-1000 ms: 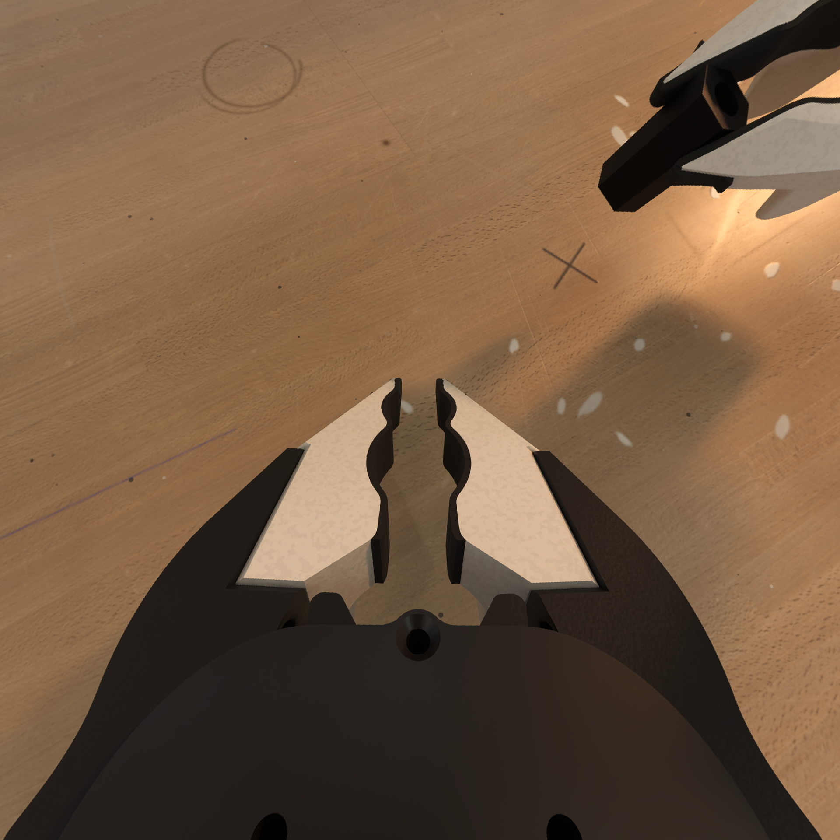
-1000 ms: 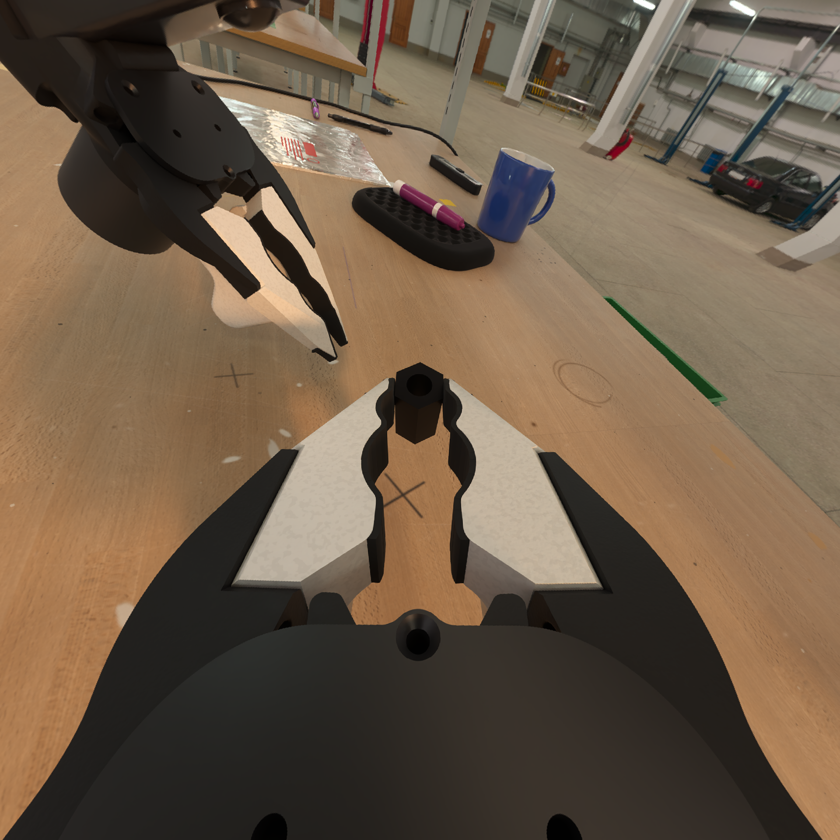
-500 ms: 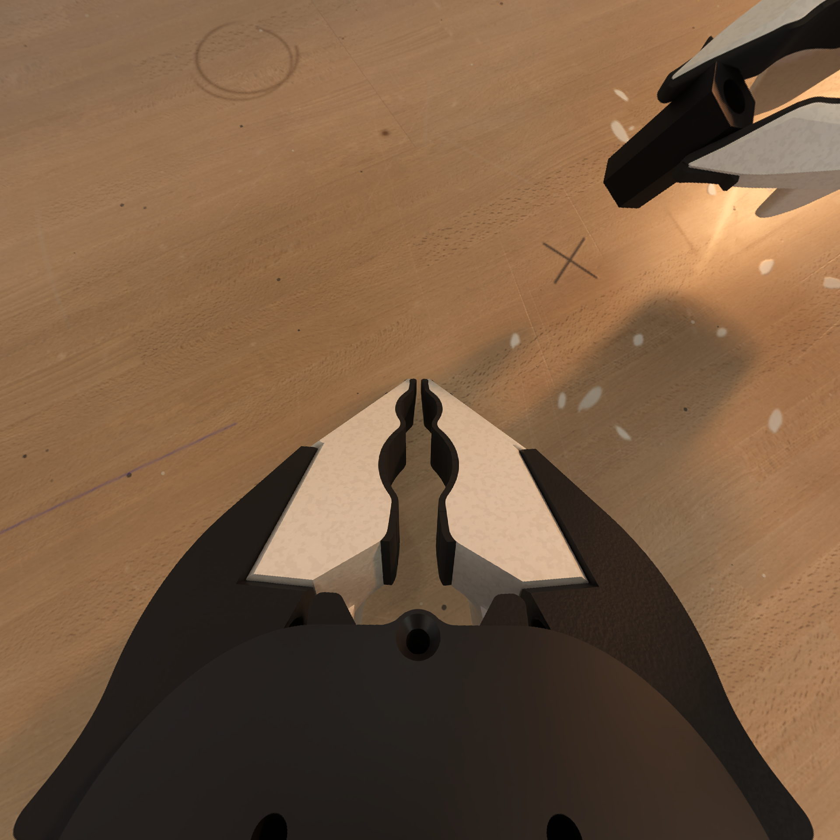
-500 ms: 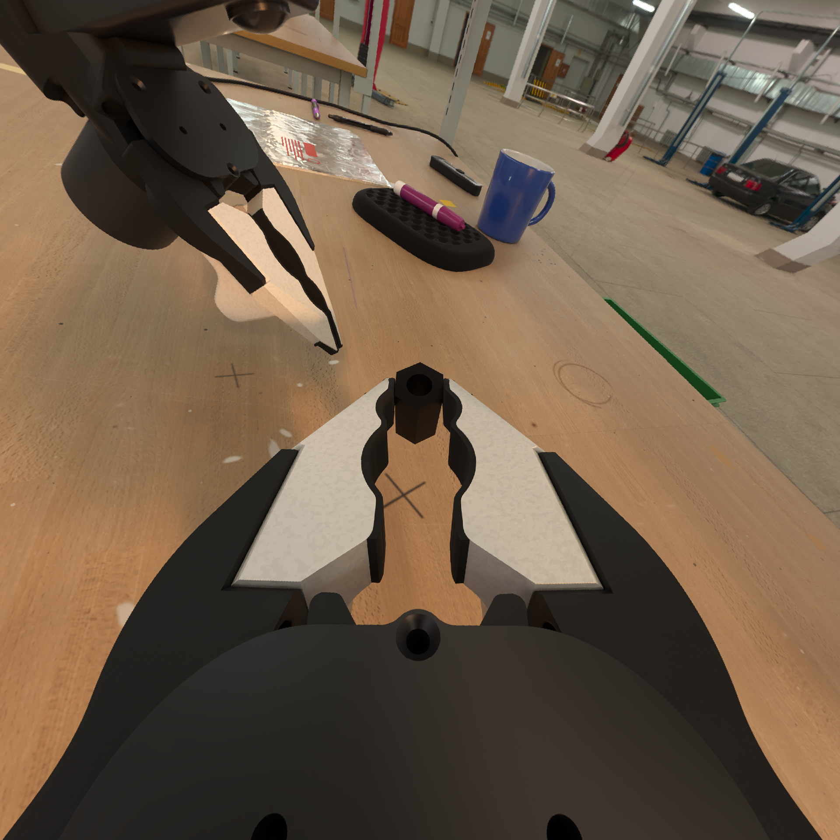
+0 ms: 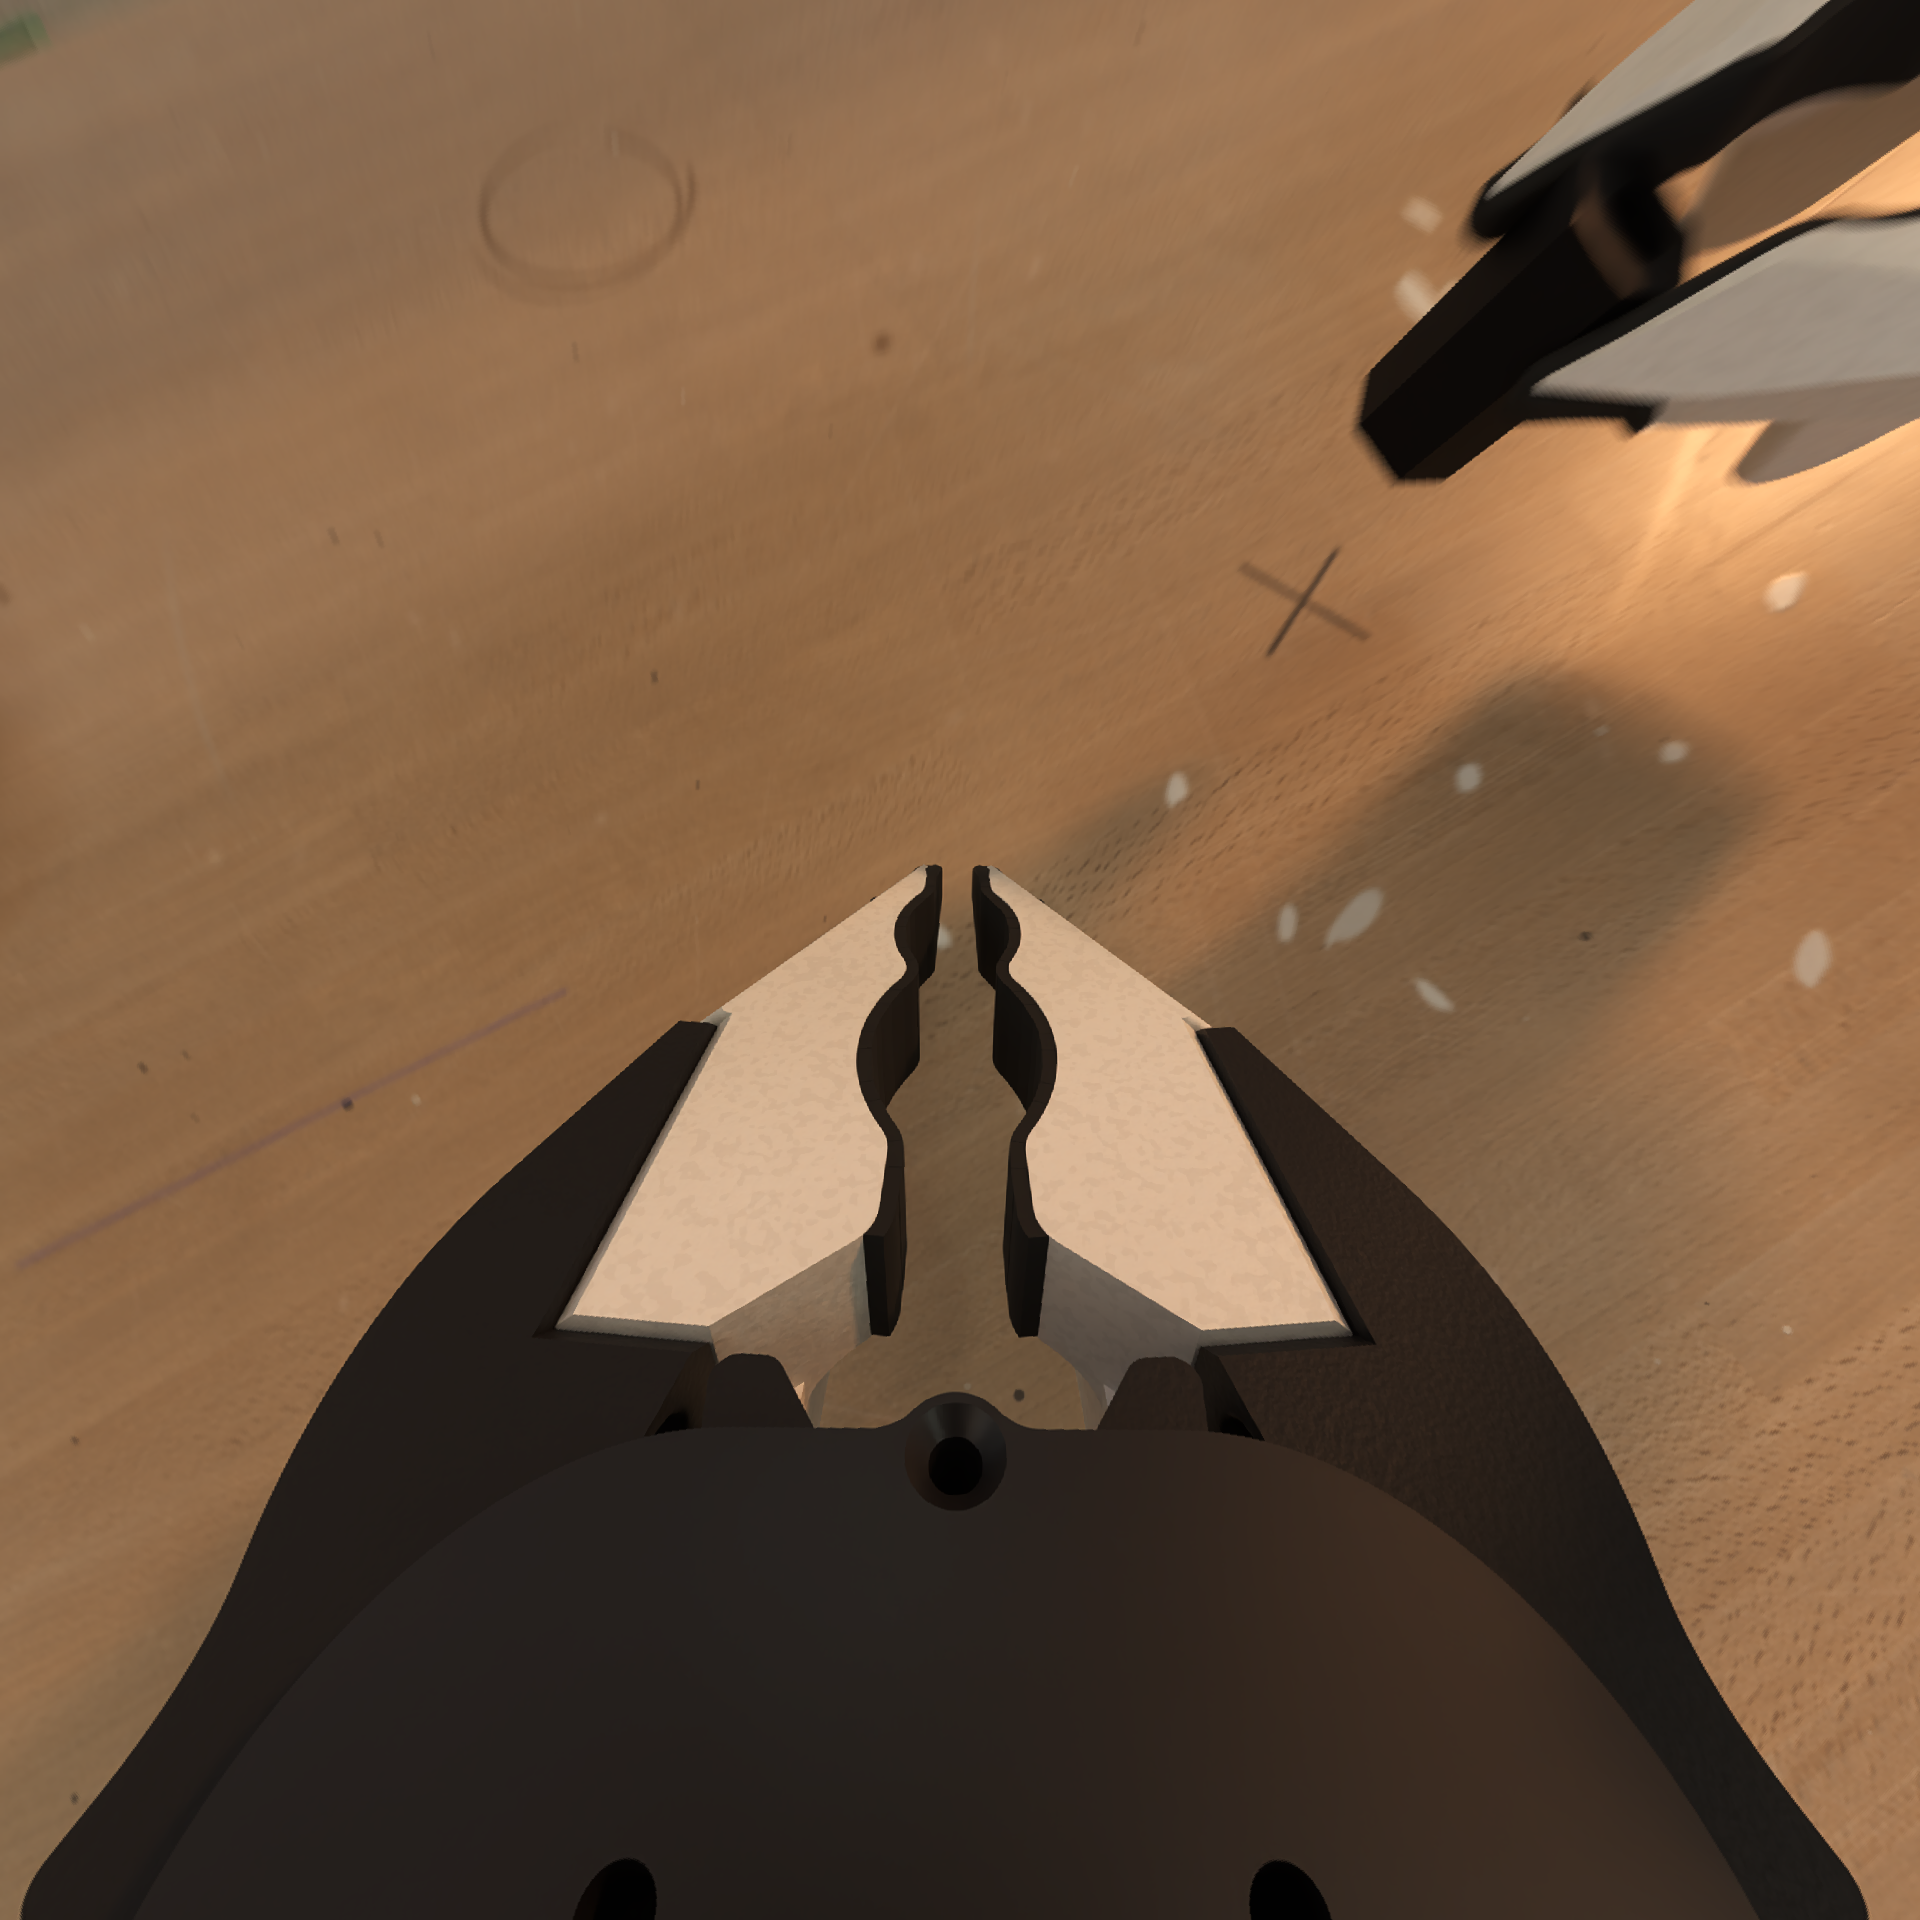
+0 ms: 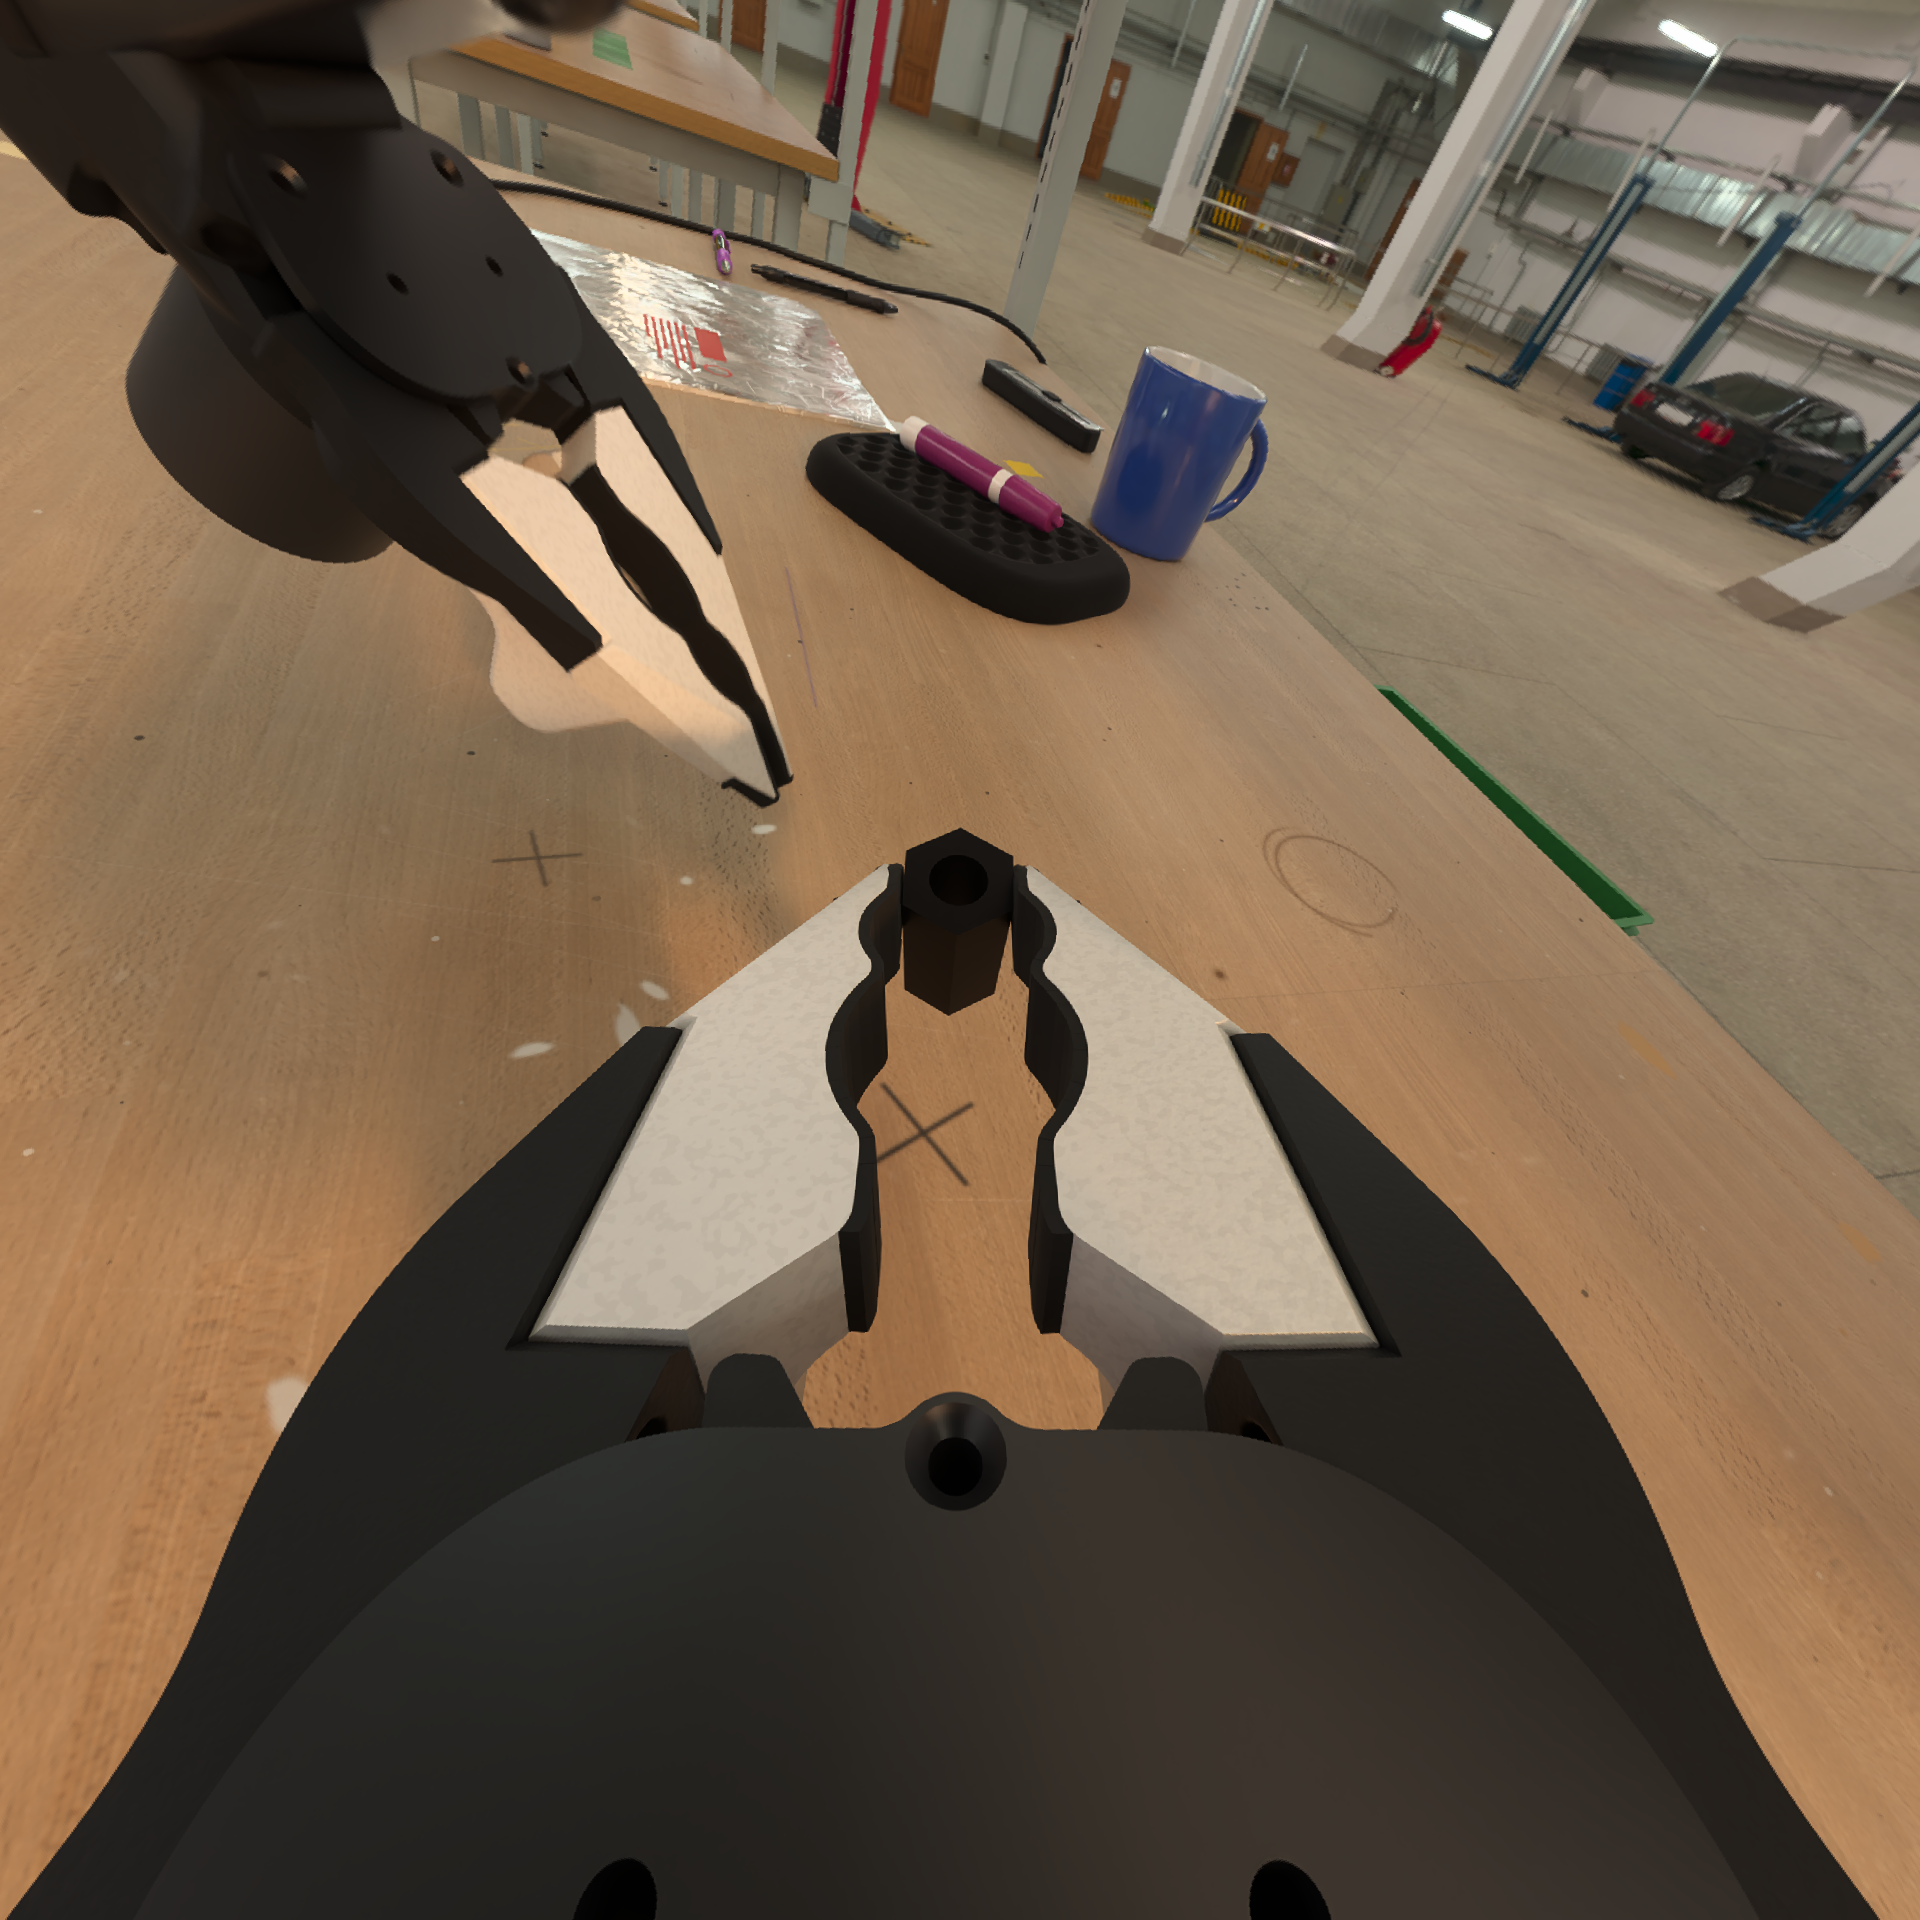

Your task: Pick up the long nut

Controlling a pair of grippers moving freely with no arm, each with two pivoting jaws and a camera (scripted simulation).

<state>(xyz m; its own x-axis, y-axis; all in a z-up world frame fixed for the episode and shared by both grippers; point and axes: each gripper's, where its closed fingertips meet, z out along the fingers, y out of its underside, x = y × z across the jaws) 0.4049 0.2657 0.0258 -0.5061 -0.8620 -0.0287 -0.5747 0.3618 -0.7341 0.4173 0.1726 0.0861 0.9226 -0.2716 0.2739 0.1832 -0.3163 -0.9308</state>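
The long nut (image 6: pixel 956 925) is a black hexagonal sleeve with a hole through it. My right gripper (image 6: pixel 956 883) is shut on it at the fingertips and holds it above the wooden table (image 6: pixel 1299 1195). In the left wrist view the nut (image 5: pixel 1455 384) sticks out of the right gripper (image 5: pixel 1621 239) at the top right, clear of the table. My left gripper (image 5: pixel 956 878) is empty over bare wood, its jaws almost together with a thin slit between the tips. It also shows in the right wrist view (image 6: pixel 769 790), ahead and to the left of the nut.
A blue mug (image 6: pixel 1174 457), a black perforated pad (image 6: pixel 966 551) with a purple marker (image 6: pixel 982 473), a small black bar (image 6: pixel 1039 390) and a foil sheet (image 6: pixel 717 322) lie far ahead. The table's edge (image 6: pixel 1558 935) runs along the right. Pencil crosses (image 5: pixel 1304 615) mark the wood.
My left gripper's jaws have closed from partly open to almost together. The left view has shifted slightly and is blurred. The right gripper still holds the nut in the same place.
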